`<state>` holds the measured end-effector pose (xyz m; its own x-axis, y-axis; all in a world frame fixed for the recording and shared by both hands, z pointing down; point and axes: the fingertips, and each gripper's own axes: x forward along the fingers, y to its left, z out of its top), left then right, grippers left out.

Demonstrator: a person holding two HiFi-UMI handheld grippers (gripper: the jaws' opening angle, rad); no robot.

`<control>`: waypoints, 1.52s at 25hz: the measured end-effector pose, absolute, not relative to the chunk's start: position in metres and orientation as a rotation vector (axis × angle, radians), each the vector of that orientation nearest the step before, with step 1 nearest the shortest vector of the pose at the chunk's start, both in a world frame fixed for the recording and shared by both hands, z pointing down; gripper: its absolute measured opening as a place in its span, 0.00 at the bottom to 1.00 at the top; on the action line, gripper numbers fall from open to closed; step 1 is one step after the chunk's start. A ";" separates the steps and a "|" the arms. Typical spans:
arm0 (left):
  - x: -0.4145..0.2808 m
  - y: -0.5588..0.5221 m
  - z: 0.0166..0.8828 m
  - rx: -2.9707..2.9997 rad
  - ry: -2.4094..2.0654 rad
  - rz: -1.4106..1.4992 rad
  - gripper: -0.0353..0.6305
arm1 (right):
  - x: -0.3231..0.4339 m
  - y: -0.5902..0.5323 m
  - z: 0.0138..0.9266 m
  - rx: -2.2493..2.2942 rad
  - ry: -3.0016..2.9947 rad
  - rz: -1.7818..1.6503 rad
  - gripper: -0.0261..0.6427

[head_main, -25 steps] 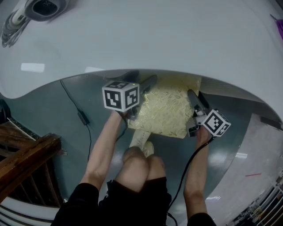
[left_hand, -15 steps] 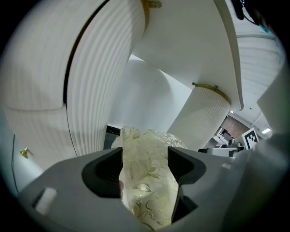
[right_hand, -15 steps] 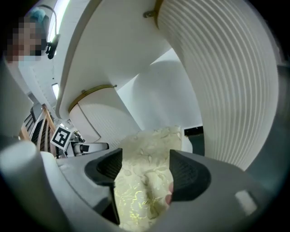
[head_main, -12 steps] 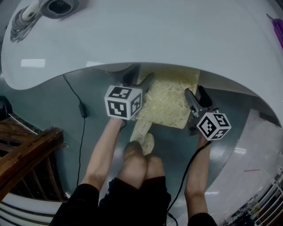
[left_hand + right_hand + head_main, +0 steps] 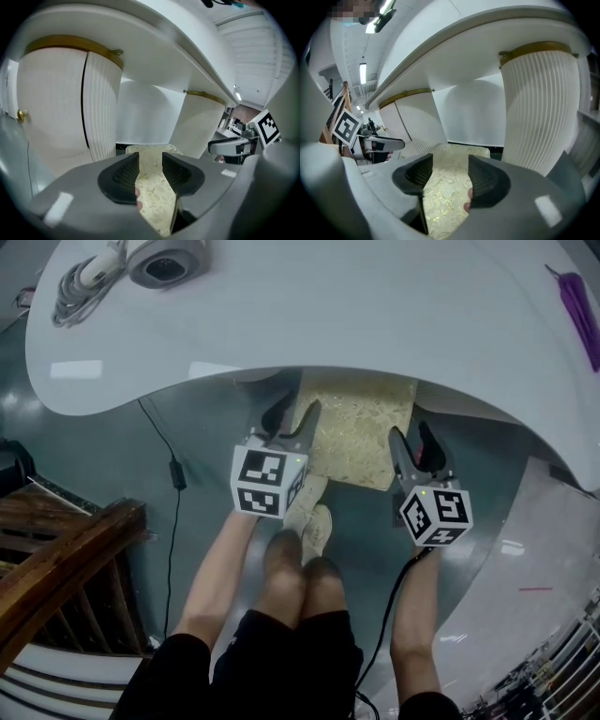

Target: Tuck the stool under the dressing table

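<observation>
Your left gripper (image 5: 292, 418) and right gripper (image 5: 411, 439): jaws just narrowed, still apart, empty. Stool (image 5: 356, 432) at twelve o'clock, partly under the dressing table (image 5: 328, 306).

No text, label, brand or number can be read anywhere.

One stool (image 5: 356, 432), one dressing table (image 5: 375, 306), two grippers (image 5: 292, 418) (image 5: 412, 444), one floor cable (image 5: 174, 474).

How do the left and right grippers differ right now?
The left gripper shows a narrower jaw gap than the right gripper. The left hangs by the left edge of the stool, the right by its right edge. Both have just been closing on nothing, pointing under the dressing table.
</observation>
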<state>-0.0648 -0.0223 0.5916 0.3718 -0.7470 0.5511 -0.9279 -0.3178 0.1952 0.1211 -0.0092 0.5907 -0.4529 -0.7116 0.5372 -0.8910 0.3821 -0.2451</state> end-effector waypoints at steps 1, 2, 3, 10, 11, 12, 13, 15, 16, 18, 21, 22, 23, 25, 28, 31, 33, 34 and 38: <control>-0.064 -0.021 0.585 2.166 -1.451 0.508 0.30 | 0.120 -0.008 0.584 1.402 -2.303 0.717 0.39; -0.064 -0.019 0.578 2.175 -1.460 0.514 0.28 | 0.120 -0.007 0.577 1.410 -2.303 0.707 0.38; -0.064 -0.018 0.571 2.185 -1.471 0.520 0.26 | 0.119 -0.006 0.569 1.420 -2.305 0.698 0.36; -0.064 -0.011 0.513 2.228 -1.533 0.504 0.19 | 0.119 0.006 0.514 1.475 -2.311 0.622 0.29; -0.065 -0.009 0.505 2.229 -1.542 0.500 0.18 | 0.120 0.008 0.505 1.483 -2.309 0.614 0.29; -0.065 -0.007 0.497 2.232 -1.548 0.495 0.16 | 0.120 0.010 0.497 1.491 -2.307 0.608 0.28; -0.064 -0.005 0.489 2.236 -1.552 0.492 0.16 | 0.122 0.012 0.488 1.499 -2.305 0.602 0.28; -0.063 -0.003 0.473 2.242 -1.561 0.487 0.15 | 0.125 0.014 0.469 1.518 -2.306 0.589 0.26; -0.062 -0.002 0.464 2.244 -1.568 0.485 0.15 | 0.126 0.014 0.459 1.526 -2.307 0.583 0.25; -0.061 0.001 0.446 2.248 -1.584 0.478 0.15 | 0.129 0.017 0.438 1.543 -2.312 0.568 0.24; -0.057 0.005 0.413 2.267 -1.615 0.472 0.14 | 0.135 0.020 0.404 1.566 -2.320 0.537 0.23; -0.055 0.007 0.402 2.278 -1.621 0.471 0.14 | 0.136 0.022 0.392 1.574 -2.324 0.529 0.22; -0.053 0.009 0.390 2.289 -1.624 0.469 0.13 | 0.137 0.023 0.381 1.583 -2.329 0.521 0.21; -0.049 0.014 0.366 2.312 -1.626 0.458 0.12 | 0.138 0.027 0.357 1.595 -2.335 0.494 0.20; -0.047 0.018 0.324 2.343 -1.643 0.419 0.11 | 0.138 0.034 0.321 1.606 -2.342 0.427 0.18; -0.048 0.018 0.288 2.365 -1.663 0.380 0.08 | 0.139 0.037 0.288 1.629 -2.354 0.390 0.17; -0.047 0.019 0.269 2.370 -1.667 0.368 0.08 | 0.139 0.040 0.269 1.640 -2.362 0.382 0.16; -0.047 0.020 0.261 2.373 -1.667 0.364 0.08 | 0.139 0.040 0.260 1.644 -2.366 0.377 0.15; -0.042 0.025 0.229 2.396 -1.659 0.356 0.08 | 0.140 0.043 0.224 1.662 -2.379 0.354 0.12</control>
<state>-0.0421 0.0253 0.2287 0.3389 -0.8877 0.3116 -0.9374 -0.3469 0.0310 0.1401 0.0427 0.2239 -0.3377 -0.8881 0.3119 -0.9404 0.3324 -0.0716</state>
